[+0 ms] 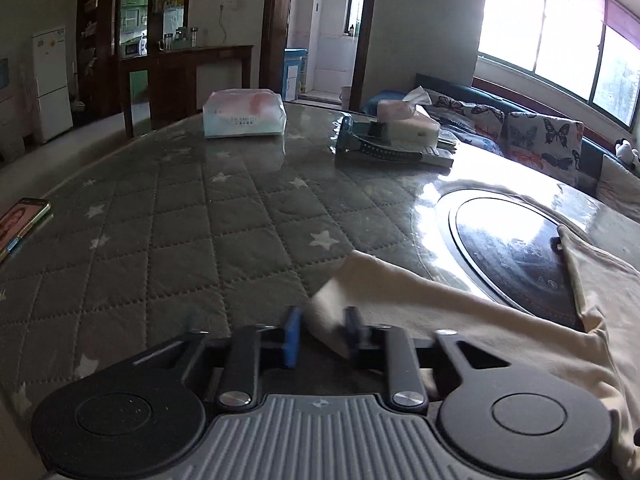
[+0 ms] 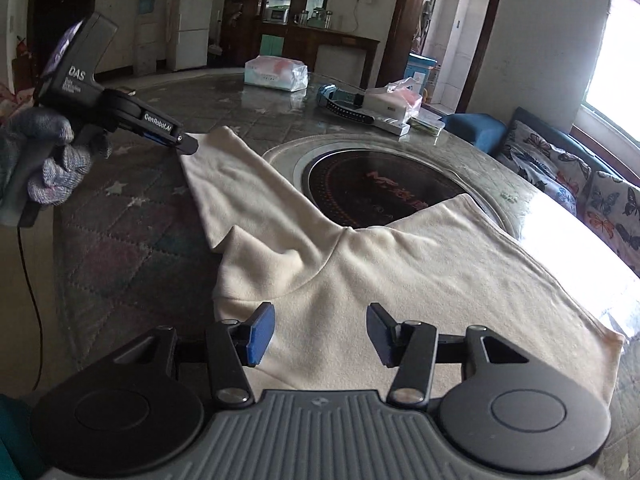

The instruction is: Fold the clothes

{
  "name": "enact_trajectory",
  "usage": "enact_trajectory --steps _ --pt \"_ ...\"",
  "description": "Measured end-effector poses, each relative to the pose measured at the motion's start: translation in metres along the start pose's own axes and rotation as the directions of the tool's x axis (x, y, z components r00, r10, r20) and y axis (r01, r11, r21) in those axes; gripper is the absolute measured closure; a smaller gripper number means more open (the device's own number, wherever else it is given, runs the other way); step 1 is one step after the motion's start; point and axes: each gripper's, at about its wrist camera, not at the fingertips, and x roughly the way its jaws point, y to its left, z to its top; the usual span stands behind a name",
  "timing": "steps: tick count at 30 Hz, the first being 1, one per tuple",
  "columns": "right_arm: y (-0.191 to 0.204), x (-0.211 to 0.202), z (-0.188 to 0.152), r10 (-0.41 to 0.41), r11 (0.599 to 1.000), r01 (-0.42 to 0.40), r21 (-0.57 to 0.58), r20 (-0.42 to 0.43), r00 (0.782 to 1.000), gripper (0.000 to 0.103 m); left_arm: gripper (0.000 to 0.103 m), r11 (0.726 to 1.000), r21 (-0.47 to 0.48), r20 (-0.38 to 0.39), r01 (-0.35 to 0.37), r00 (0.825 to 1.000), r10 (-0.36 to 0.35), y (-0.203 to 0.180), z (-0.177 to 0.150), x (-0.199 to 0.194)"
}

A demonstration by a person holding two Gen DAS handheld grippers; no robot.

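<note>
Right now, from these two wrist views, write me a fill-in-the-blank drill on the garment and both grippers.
1. The left gripper is closed on the end of the cream garment's ____.
2. The right gripper hovers over the garment with its jaws ____.
3. The garment partly covers a round black ____ set into the table.
4. The pads on the gripper fingers are coloured ____.

Missing words: sleeve; open; cooktop; blue

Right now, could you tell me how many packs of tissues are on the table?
2: a sealed tissue pack at the far side, and an opened tissue pack to its right, atop a small pile. Others may be hidden.
</note>
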Motion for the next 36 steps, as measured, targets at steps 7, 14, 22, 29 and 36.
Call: enact_trajectory --steps 7,14,22,29,36 --pt "-0.003 0.001 0.005 0.016 1.0 -0.016 0.026 0.017 1.0 0.052 0.098 0.998 0.06 0.183 0.019 0.983 -0.03 -0.008 0.026 -0.026" --pt "0.008 0.008 0.0 0.05 0.999 -0.05 -0.01 -0.001 0.999 0.053 0.098 0.995 0.098 0.132 -0.036 0.991 0.023 -0.014 0.029 -0.004" --pt "0.008 0.012 0.005 0.112 0.994 -0.112 0.016 -0.002 0.994 0.053 0.091 0.991 0.102 0.039 -0.085 0.996 0.082 -0.009 0.02 0.019" --pt "0.0 -0.004 0.005 0.105 0.994 -0.106 0.021 0.029 0.994 0.053 0.09 0.992 0.113 0.075 -0.058 0.996 0.05 -0.026 0.027 0.0" --pt "-0.037 -0.02 -0.005 -0.006 0.993 0.002 0.117 0.03 1.0 0.052 0.09 0.952 0.179 -0.014 0.246 0.969 -0.248 -0.101 0.026 -0.007"
